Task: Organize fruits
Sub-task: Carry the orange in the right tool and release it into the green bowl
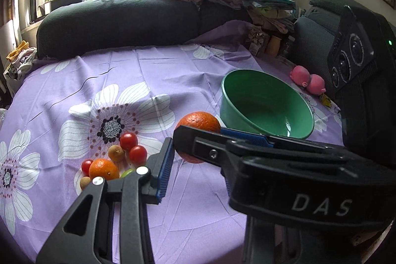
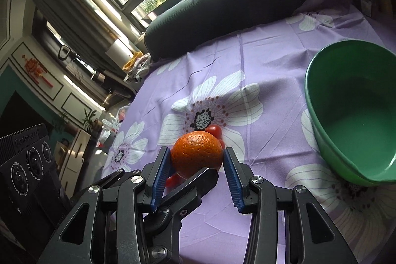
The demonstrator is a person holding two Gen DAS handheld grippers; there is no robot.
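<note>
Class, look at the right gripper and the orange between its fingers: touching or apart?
Touching. The right wrist view shows both blue pads of the right gripper pressed against the orange, no gap on either side.

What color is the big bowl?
The bowl is green, inside and out. The right wrist view shows it best.

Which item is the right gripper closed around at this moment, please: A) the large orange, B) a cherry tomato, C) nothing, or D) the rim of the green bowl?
A: in the right wrist view the right gripper has its blue pads pressed on either side of the large orange, while the green bowl sits apart to the right.
</note>
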